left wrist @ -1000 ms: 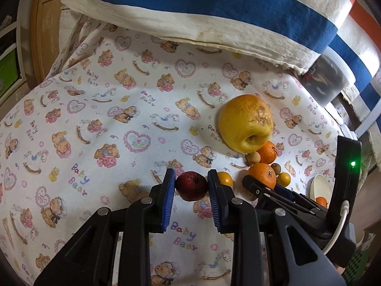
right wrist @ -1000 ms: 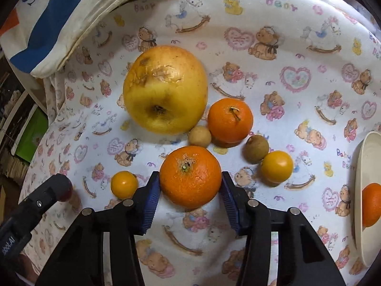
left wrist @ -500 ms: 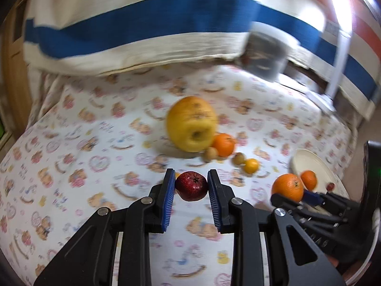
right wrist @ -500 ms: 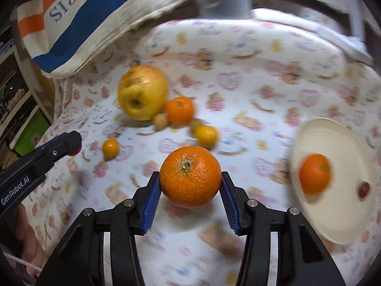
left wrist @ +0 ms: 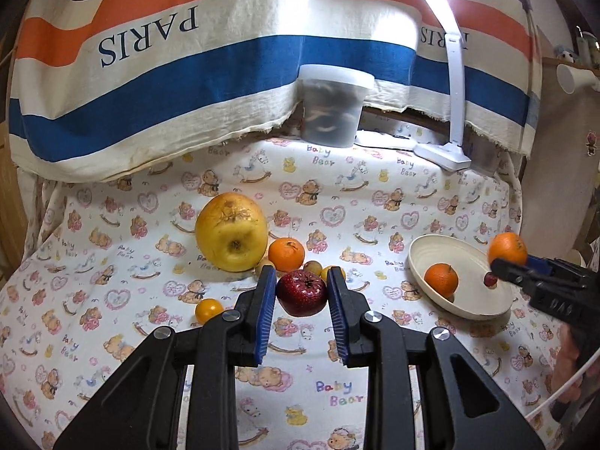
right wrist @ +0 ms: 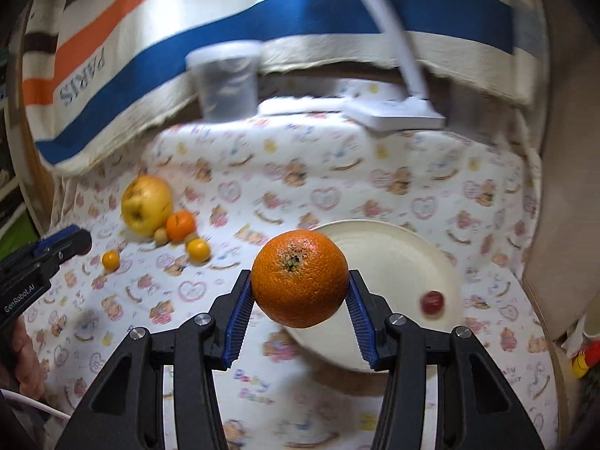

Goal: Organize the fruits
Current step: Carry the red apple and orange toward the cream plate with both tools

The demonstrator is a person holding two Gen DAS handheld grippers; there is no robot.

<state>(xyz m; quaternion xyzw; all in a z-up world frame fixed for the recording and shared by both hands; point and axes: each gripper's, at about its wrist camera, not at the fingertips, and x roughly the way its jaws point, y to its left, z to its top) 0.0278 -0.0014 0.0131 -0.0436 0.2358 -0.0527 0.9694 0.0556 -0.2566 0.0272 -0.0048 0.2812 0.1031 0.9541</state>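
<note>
Right gripper (right wrist: 300,300) clamps an orange (right wrist: 300,278) across its widest part, lifted above the near-left rim of the cream plate (right wrist: 393,247). Left gripper (left wrist: 301,302) pinches a small dark red fruit (left wrist: 302,292) the same way, above the printed cloth (left wrist: 112,262) near the loose fruit pile (left wrist: 262,247). Orange looks firm, pebbled, modest in weight; side grip suits it. Red fruit glossy, likelier to slip. Neither has a long axis; both stem ends face the camera.

Bare cloth (left wrist: 337,206) lies open between the fruit cluster (left wrist: 262,255) and the plate (left wrist: 420,258). At the back, a tub (left wrist: 332,107) and a lamp base (left wrist: 442,155) stand beneath the hanging towel (left wrist: 225,75).
</note>
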